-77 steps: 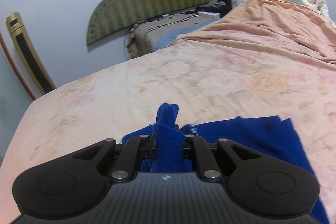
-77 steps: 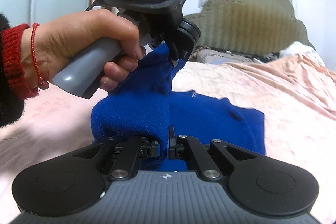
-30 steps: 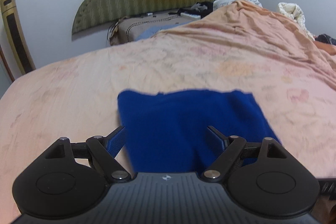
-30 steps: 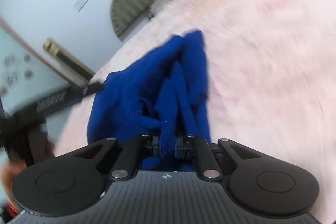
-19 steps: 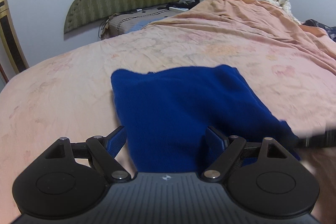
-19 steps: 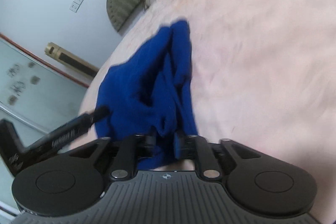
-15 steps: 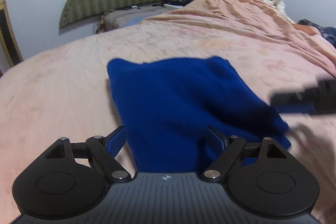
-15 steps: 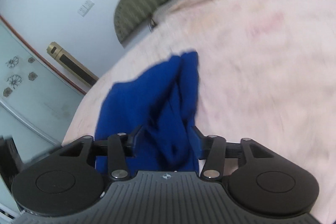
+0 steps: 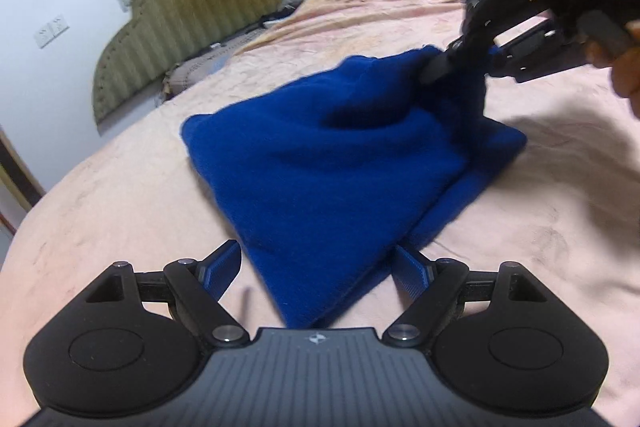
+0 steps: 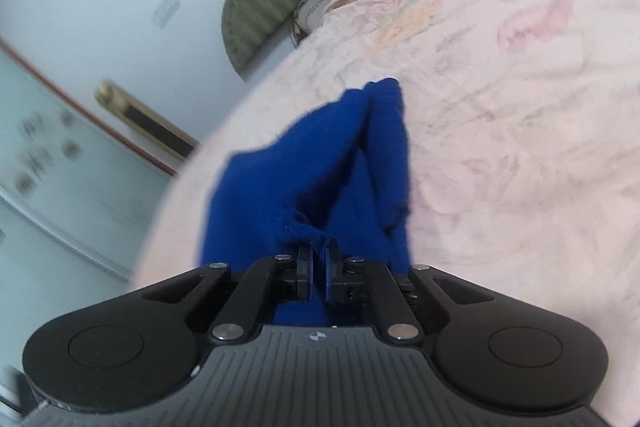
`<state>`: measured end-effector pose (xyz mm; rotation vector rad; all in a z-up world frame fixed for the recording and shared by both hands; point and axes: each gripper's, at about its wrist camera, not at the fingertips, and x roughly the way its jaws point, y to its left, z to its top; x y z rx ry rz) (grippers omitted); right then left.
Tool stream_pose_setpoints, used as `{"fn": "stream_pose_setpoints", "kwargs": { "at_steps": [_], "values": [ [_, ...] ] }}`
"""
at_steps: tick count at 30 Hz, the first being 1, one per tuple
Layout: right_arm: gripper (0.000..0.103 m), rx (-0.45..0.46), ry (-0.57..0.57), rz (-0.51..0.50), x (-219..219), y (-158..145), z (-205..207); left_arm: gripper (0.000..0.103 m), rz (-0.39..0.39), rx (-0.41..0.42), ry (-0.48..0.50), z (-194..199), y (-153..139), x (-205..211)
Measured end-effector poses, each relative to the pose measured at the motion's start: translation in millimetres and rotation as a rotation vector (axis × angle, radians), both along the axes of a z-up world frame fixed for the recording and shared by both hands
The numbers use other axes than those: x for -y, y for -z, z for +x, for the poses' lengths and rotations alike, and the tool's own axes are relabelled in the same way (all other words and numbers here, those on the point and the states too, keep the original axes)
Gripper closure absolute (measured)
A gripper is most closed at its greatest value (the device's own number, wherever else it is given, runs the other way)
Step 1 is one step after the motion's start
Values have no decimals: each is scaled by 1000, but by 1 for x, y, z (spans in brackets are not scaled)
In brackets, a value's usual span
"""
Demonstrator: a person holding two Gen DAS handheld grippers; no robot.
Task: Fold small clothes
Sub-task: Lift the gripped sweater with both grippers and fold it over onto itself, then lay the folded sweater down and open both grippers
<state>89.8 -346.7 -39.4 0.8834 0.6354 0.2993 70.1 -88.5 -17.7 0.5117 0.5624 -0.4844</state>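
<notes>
One blue garment (image 9: pixel 332 163) lies on the bed (image 9: pixel 120 195). The right gripper's (image 10: pixel 318 269) jaws are closing, pinching its edge. The left gripper's (image 9: pixel 316 267) jaws stand wide, cloth between, untouched.

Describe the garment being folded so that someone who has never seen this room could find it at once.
Start from the wide bed under its pale pink floral sheet, with a green scalloped headboard at the far end. On the near part of the sheet lies a blue knit garment, one side pinched up by the right gripper as its jaws close on the fabric. It is the only deep blue thing on the pale bedding.
</notes>
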Motion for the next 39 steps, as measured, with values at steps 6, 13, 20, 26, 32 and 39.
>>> {"fn": "stream_pose_setpoints", "kwargs": {
  "at_steps": [6,13,20,26,32,39],
  "values": [
    [94,-22,-6,41,3,1,-9,19,-68,45,-172,12,-11,-32],
    [95,-124,-42,-88,-1,22,-21,19,-78,-52,-219,18,-2,-62],
    [58,30,0,-301,-9,-23,-10,20,-197,-50,-96,8,-40,-65],
    [59,18,-48,-289,-25,-18,46,16,-236,-49,-99,42,-45,-29],
    [92,0,21,-417,-33,-10,52,16,-184,-160,-98,45,-15,-13],
    [60,67,-15,-528,-47,-26,24,16,-245,-159,-135,58,-28,-14]
  ]
}}
